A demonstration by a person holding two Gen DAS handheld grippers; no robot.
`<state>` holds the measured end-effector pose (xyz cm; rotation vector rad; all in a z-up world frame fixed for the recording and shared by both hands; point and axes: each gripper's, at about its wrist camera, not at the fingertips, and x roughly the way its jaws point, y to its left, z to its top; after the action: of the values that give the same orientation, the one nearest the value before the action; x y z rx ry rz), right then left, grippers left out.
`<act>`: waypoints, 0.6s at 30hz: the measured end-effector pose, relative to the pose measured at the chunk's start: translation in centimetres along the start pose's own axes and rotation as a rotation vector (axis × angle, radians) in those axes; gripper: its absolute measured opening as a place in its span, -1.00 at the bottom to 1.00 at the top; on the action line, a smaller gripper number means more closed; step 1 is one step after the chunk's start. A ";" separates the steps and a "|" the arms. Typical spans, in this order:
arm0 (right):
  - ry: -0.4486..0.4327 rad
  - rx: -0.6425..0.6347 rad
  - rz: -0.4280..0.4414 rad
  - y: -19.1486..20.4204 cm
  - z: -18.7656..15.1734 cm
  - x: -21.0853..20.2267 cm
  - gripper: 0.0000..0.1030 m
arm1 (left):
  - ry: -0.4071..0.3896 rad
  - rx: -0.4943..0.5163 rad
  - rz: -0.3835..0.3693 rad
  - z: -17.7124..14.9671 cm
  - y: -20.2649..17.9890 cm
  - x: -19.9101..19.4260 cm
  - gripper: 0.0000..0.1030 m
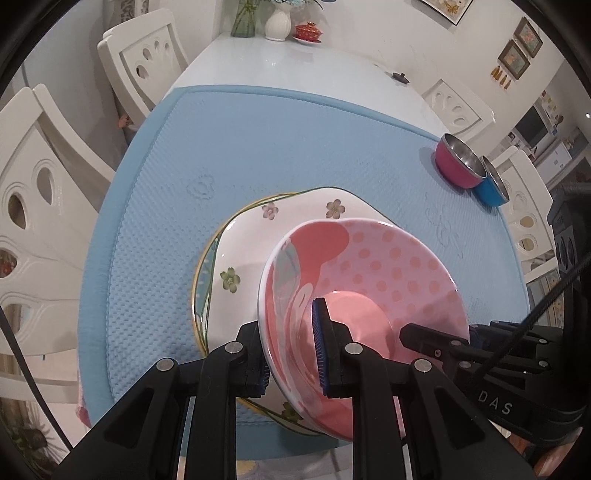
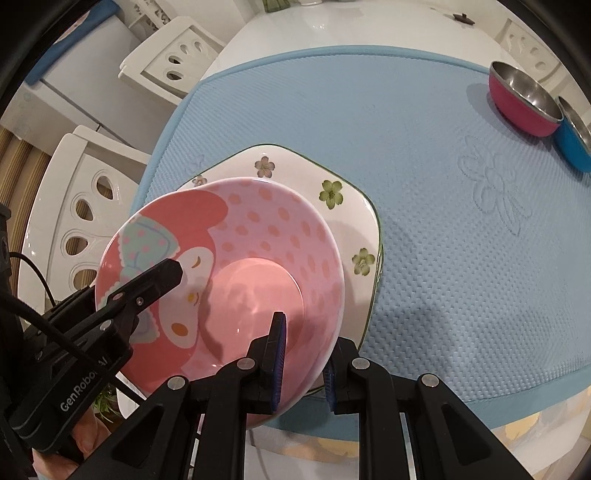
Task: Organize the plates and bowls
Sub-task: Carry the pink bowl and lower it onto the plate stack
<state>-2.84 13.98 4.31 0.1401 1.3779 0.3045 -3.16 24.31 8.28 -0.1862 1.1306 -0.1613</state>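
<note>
A pink polka-dot plate (image 1: 388, 273) with a cartoon face is held over a white flowered plate (image 1: 243, 254) on the blue mat (image 1: 295, 140). My left gripper (image 1: 291, 350) straddles the pink plate's left rim, one finger inside and one outside. My right gripper (image 2: 304, 365) straddles its right rim (image 2: 258, 236) the same way. Whether the pads press the rim cannot be told. The white flowered plate (image 2: 332, 192) lies under it. Each gripper shows in the other's view: the right one at the right of the left wrist view (image 1: 436, 343), the left one at the left of the right wrist view (image 2: 147, 284).
A magenta steel bowl (image 1: 458, 162) and a blue steel bowl (image 1: 493, 188) stand side by side at the mat's far right, also in the right wrist view (image 2: 524, 99) (image 2: 576, 140). White chairs surround the table. Vases and a red dish (image 1: 308, 31) stand at the far end.
</note>
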 end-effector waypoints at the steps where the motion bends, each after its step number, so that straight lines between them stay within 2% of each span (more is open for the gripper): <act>1: -0.003 0.003 -0.003 -0.1 -0.1 -0.1 -0.68 | 0.002 0.000 -0.005 0.0 0.1 0.1 -0.68; 18: -0.043 0.053 0.005 -1.0 0.2 -0.9 -0.68 | 0.016 0.013 -0.018 0.0 0.4 0.1 -0.69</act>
<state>-2.66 12.76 4.89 0.1922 1.3441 0.2678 -3.07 24.73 8.12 -0.1845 1.1435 -0.1864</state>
